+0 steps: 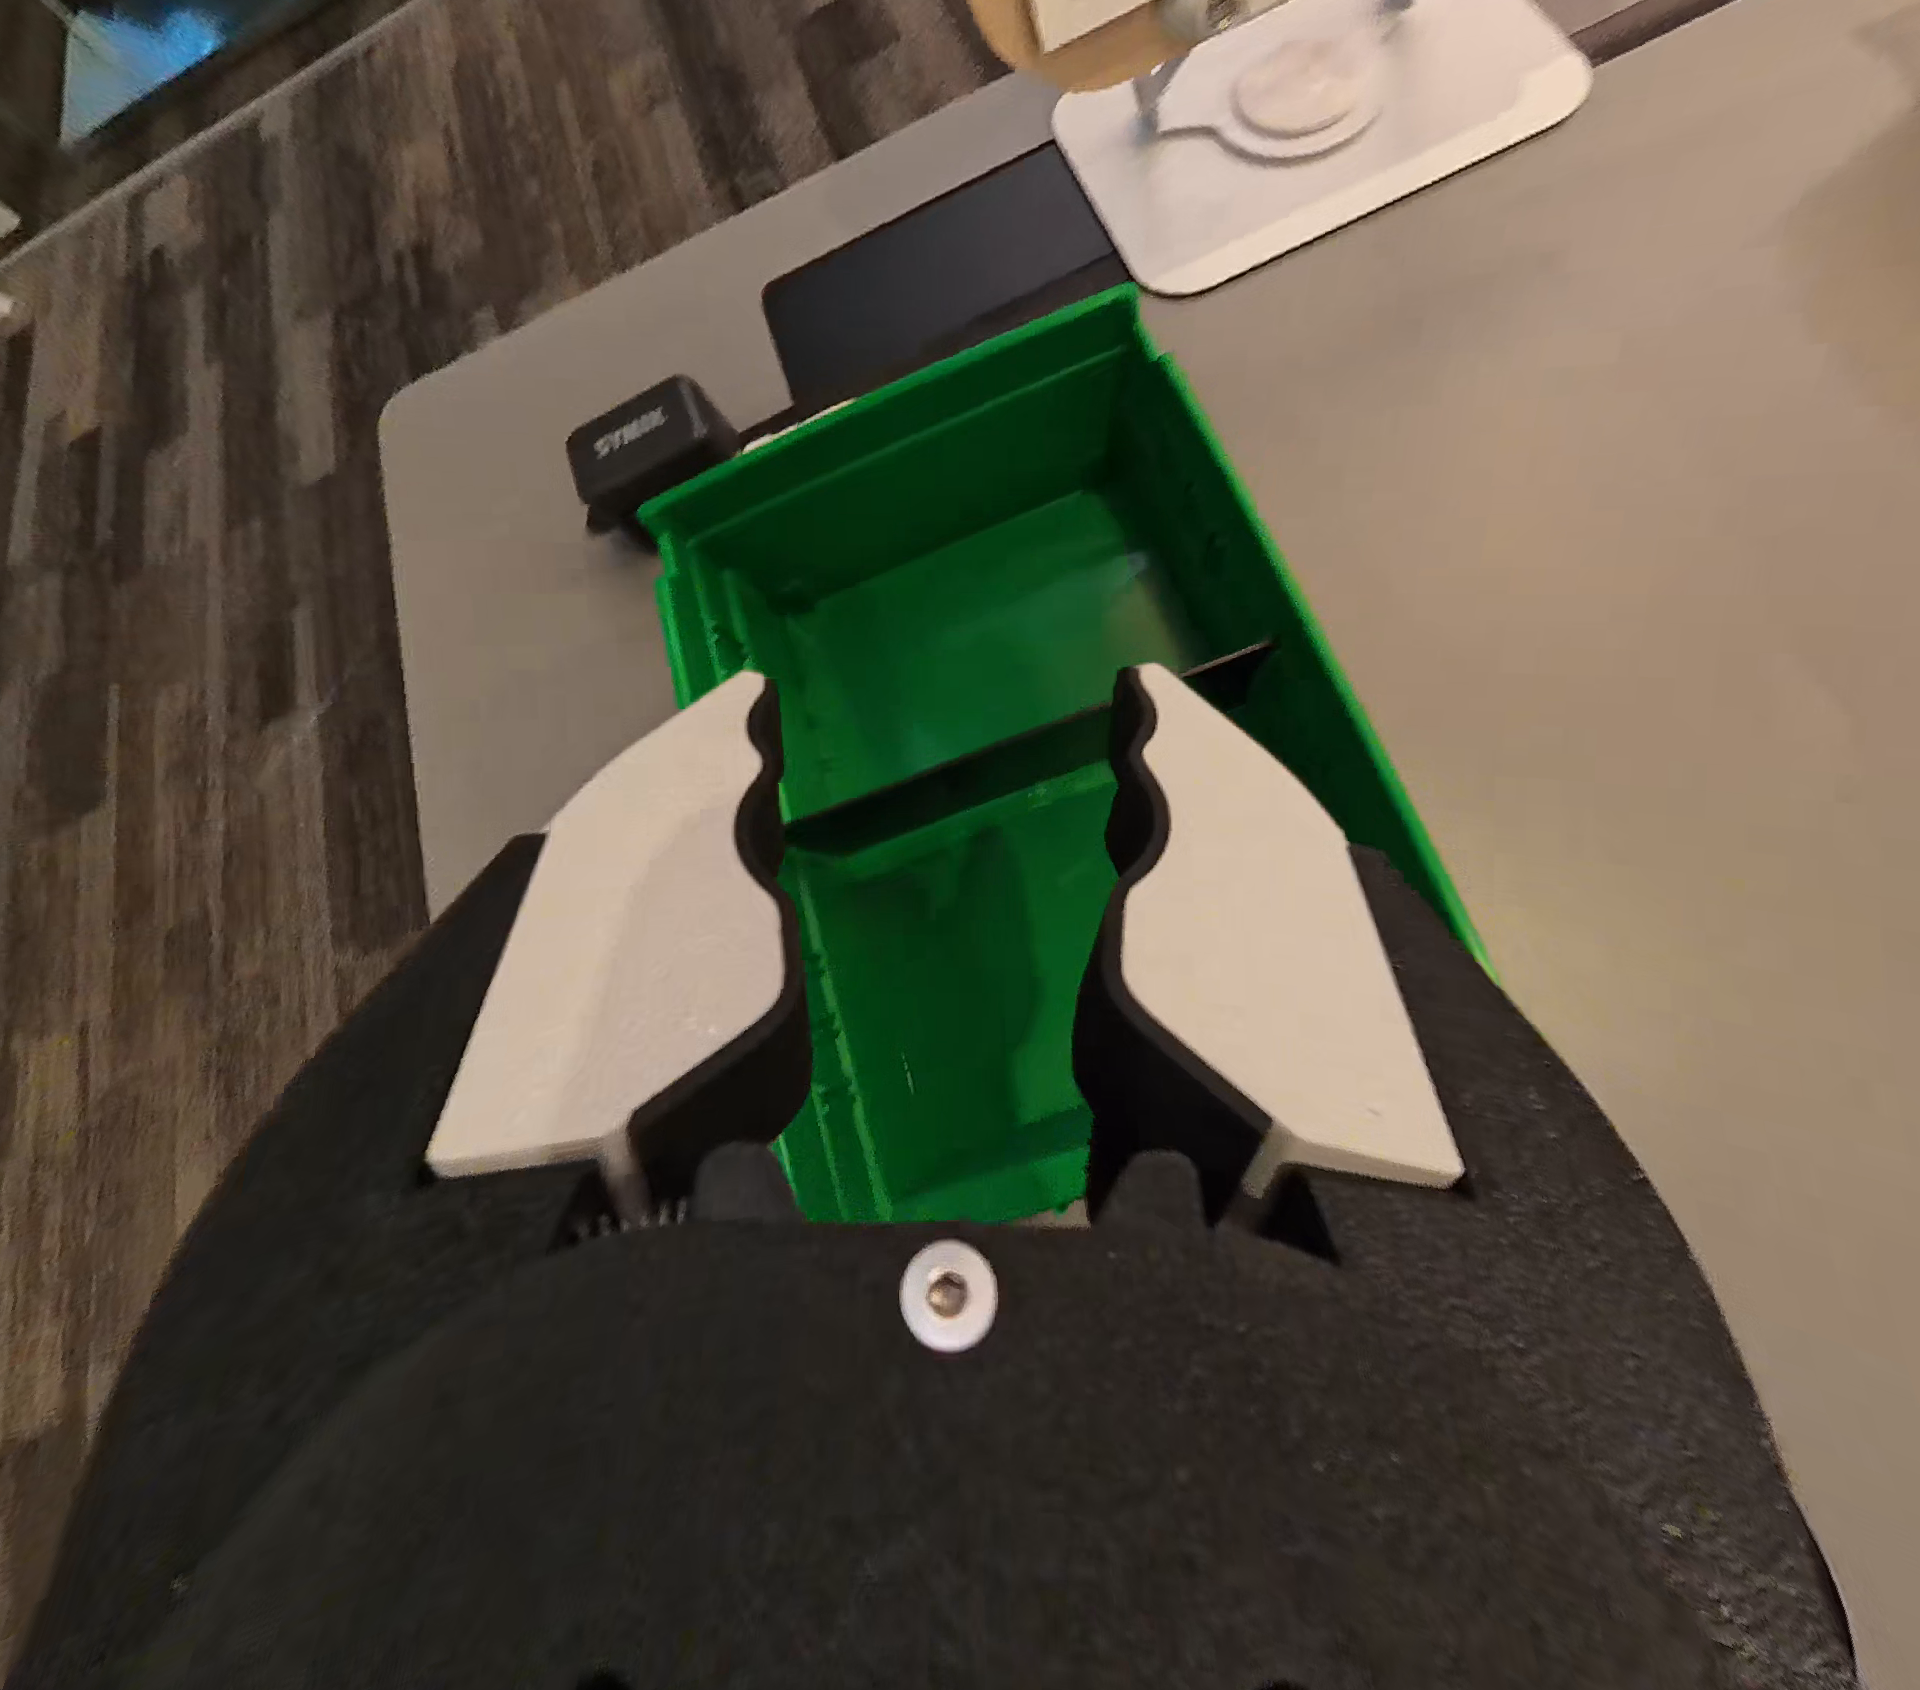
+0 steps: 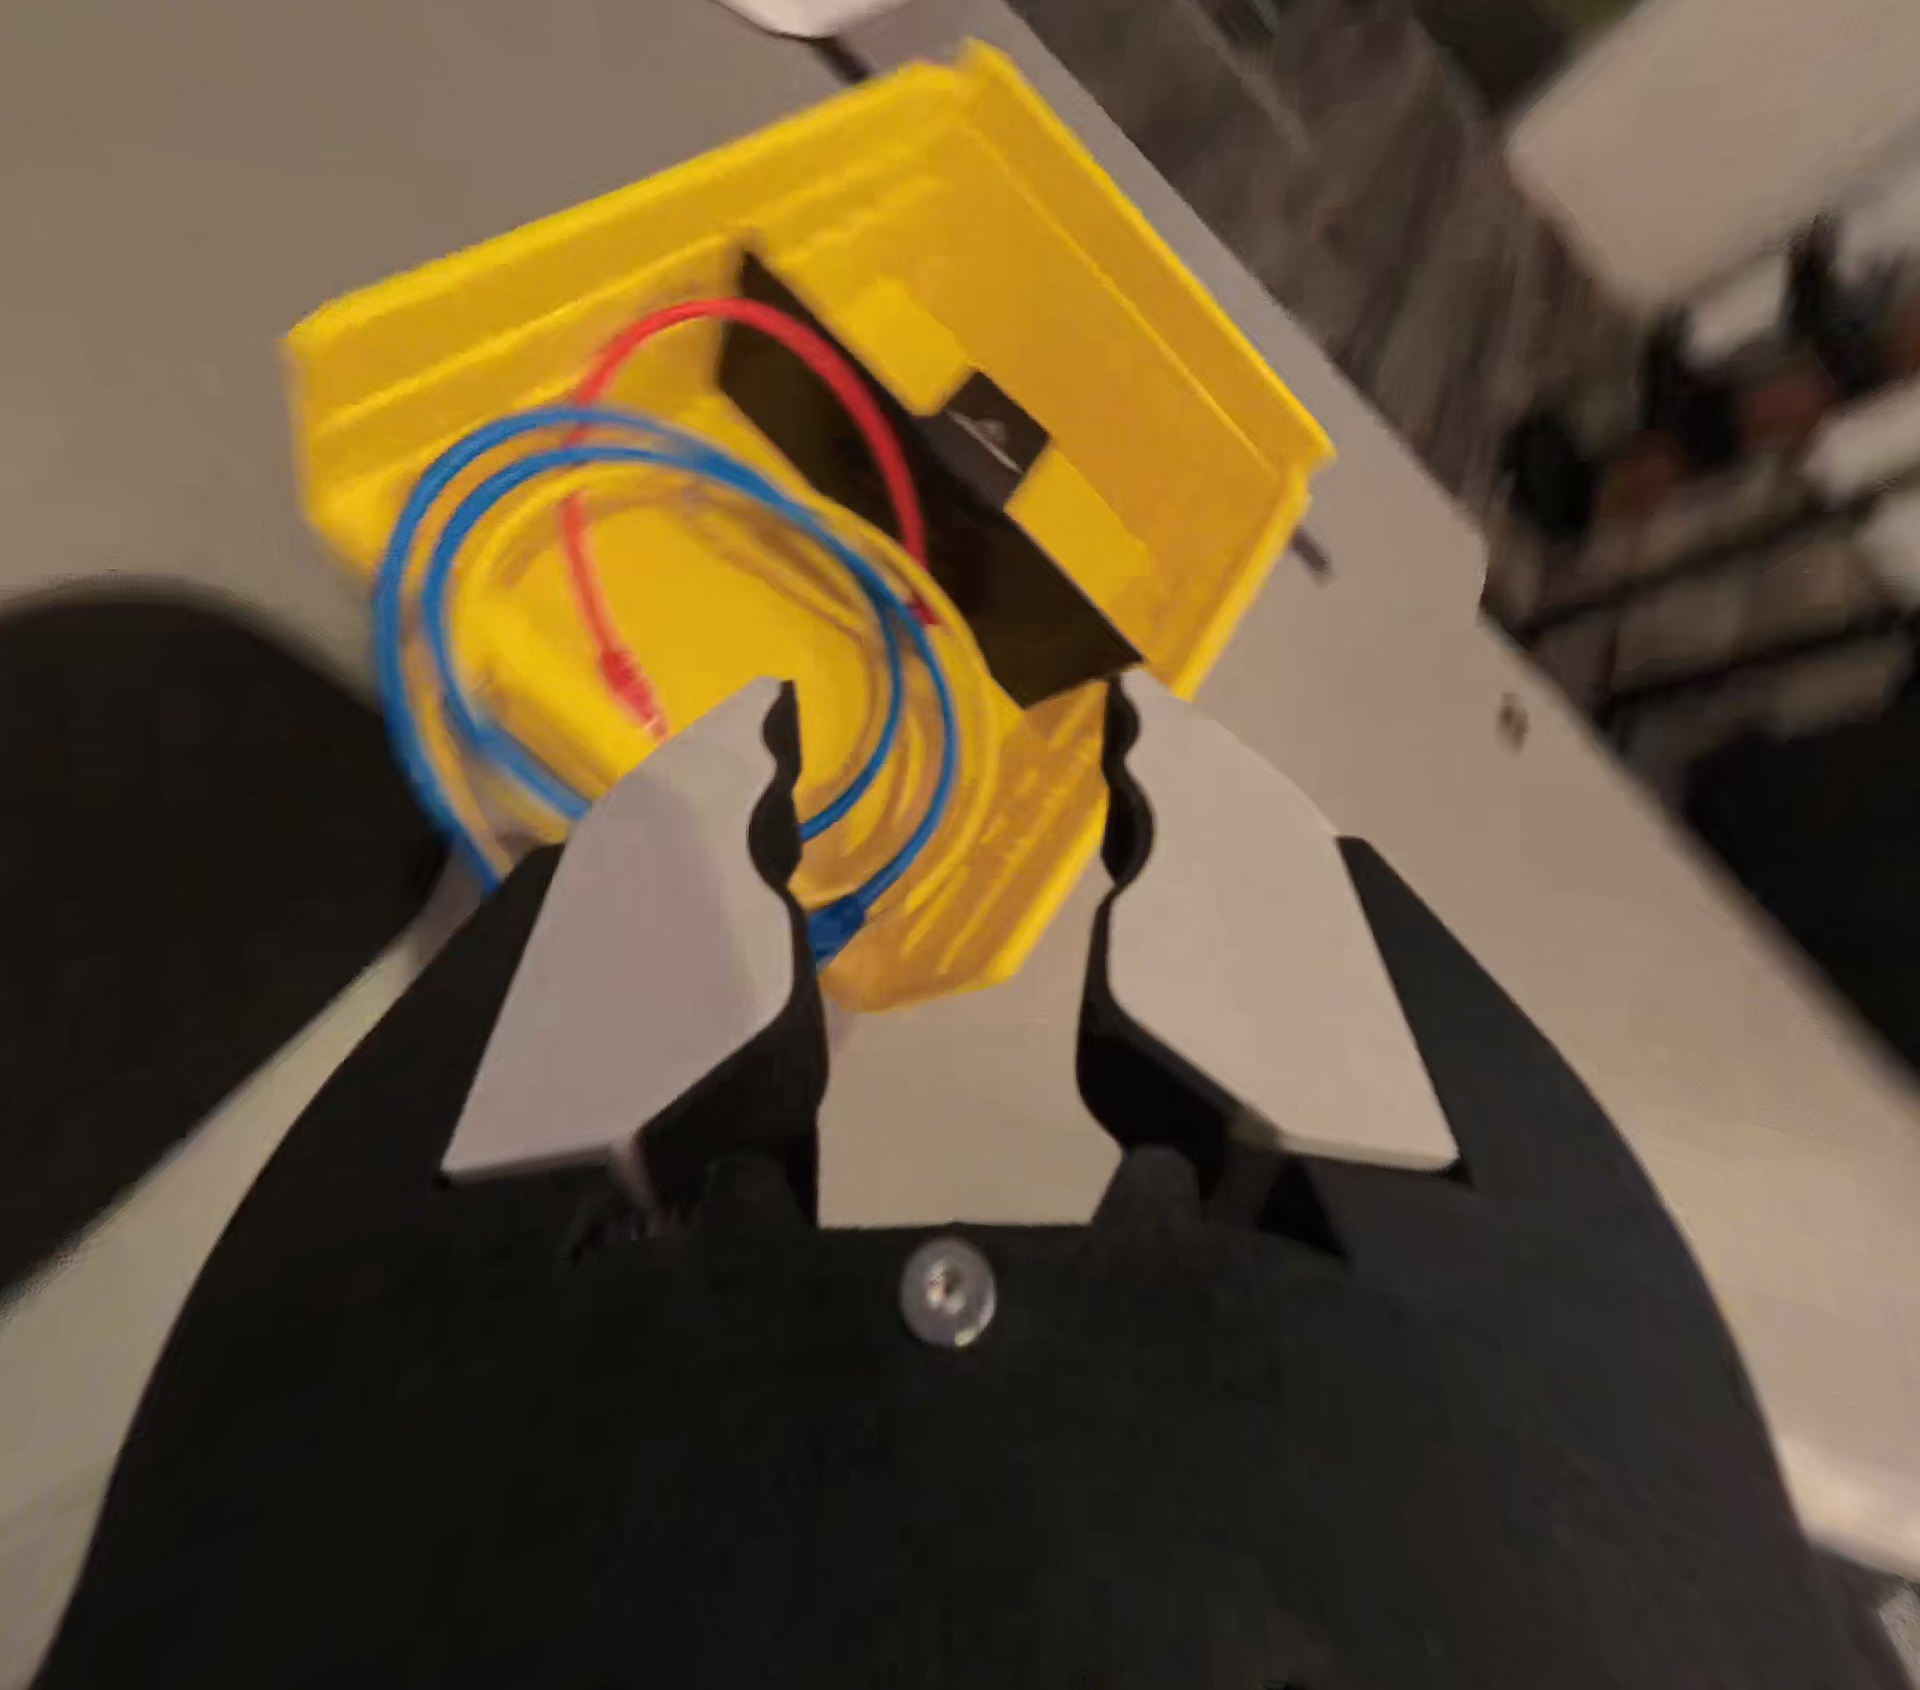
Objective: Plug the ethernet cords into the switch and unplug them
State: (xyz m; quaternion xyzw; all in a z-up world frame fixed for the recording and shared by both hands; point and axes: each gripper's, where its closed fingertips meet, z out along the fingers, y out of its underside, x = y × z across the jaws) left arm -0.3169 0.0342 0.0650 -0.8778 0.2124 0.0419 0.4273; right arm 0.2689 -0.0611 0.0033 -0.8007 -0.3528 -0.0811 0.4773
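In the right wrist view a yellow bin point(image 2: 1143, 352) lies on the grey table. A black divider point(image 2: 831, 435) crosses it. A coiled blue cord point(image 2: 499, 456), a red cord point(image 2: 831, 367) with a red plug and a coiled yellow cord point(image 2: 935, 767) lie in it. My right gripper point(image 2: 951, 695) is open and empty, just above the bin's near part. In the left wrist view my left gripper point(image 1: 945, 684) is open and empty over an empty green bin point(image 1: 987, 591). A flat black box point(image 1: 935, 290) lies behind the green bin; I cannot tell whether it is the switch.
A small black adapter block point(image 1: 644, 435) sits left of the green bin near the table's corner. A white stand base point(image 1: 1330, 134) holds a board at the back. Carpet floor point(image 1: 208, 497) lies beyond the table edge. A dark shape point(image 2: 156, 809), blurred, is at left in the right wrist view. One gripper's finger ends stand about 60 centimetres off the other's.
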